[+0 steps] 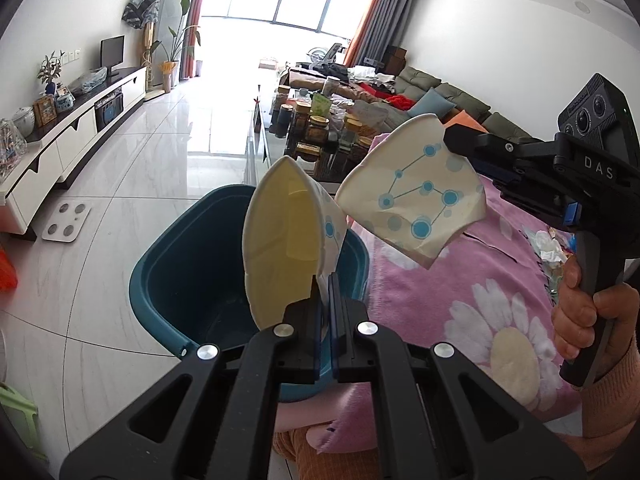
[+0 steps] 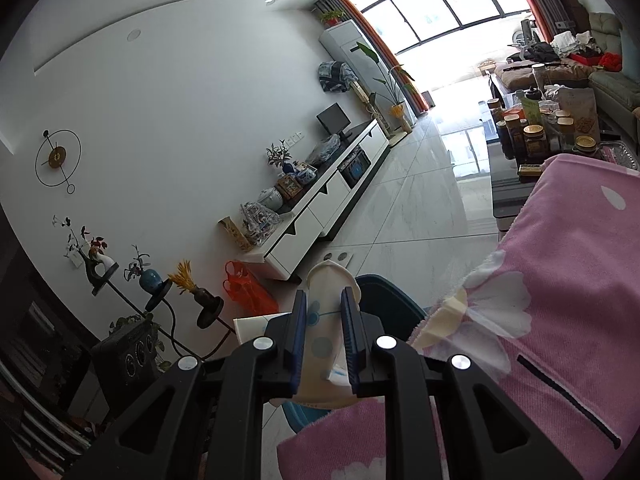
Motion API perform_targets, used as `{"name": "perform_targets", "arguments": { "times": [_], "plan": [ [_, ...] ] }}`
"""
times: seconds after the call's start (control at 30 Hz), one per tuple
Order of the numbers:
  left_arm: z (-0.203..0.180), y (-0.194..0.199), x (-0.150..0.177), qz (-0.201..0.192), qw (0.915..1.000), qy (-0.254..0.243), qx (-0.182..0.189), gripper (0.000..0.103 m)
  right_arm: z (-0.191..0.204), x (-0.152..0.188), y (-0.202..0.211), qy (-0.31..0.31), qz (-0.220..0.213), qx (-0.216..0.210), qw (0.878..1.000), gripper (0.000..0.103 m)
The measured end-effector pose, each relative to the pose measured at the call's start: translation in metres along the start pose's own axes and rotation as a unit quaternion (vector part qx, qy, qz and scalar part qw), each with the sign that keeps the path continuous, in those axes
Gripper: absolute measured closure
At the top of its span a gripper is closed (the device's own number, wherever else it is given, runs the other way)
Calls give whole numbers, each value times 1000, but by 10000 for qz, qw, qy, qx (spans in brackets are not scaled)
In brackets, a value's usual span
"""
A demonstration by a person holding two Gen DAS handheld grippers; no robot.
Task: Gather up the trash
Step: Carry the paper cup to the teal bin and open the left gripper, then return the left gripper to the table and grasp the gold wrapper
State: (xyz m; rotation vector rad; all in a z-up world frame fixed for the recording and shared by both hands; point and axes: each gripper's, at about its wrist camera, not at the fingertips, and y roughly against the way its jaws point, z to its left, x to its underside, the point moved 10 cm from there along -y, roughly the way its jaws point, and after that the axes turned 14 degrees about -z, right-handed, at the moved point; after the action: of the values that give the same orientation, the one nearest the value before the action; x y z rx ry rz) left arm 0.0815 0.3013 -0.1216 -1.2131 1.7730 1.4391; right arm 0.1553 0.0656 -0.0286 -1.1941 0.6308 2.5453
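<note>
two crushed paper cups hang above the teal bin (image 1: 192, 264): left gripper (image 1: 325, 300) jaws clamp one cup (image 1: 280, 240), right gripper (image 1: 450, 140), marked "das", jaws clamp the other cup (image 1: 416, 196).

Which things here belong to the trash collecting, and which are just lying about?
Part of the job:
- left gripper, shut on a squashed paper cup
- right gripper, shut on a second crushed cup
- blue bin below them
- crumpled wrappers on the pink blanket

Lying about:
- jars on the coffee table
- bathroom scale
- orange bag
- sofa
</note>
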Motion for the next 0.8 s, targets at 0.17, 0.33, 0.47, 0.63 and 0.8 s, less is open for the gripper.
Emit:
{"name": "perform_targets", "arguments": {
  "times": [0.17, 0.33, 0.47, 0.63, 0.8],
  "plan": [
    [14, -21, 11, 193, 9995, 201, -140, 99, -9, 17, -28, -237, 301, 112, 9992, 86],
    [25, -41, 19, 318, 9985, 360, -279, 96, -11, 33, -48, -398, 558, 222, 9974, 84],
    [25, -49, 20, 283, 9977, 476, -392, 90, -12, 38, -46, -369, 605, 342, 9969, 74],
    [15, -44, 12, 72, 9983, 393, -420, 76, -14, 32, -28, -165, 509, 362, 9979, 63],
    [-14, -30, -1, -194, 9994, 166, -231, 58, -13, 21, 13, 101, 293, 348, 9989, 53]
  ]
}}
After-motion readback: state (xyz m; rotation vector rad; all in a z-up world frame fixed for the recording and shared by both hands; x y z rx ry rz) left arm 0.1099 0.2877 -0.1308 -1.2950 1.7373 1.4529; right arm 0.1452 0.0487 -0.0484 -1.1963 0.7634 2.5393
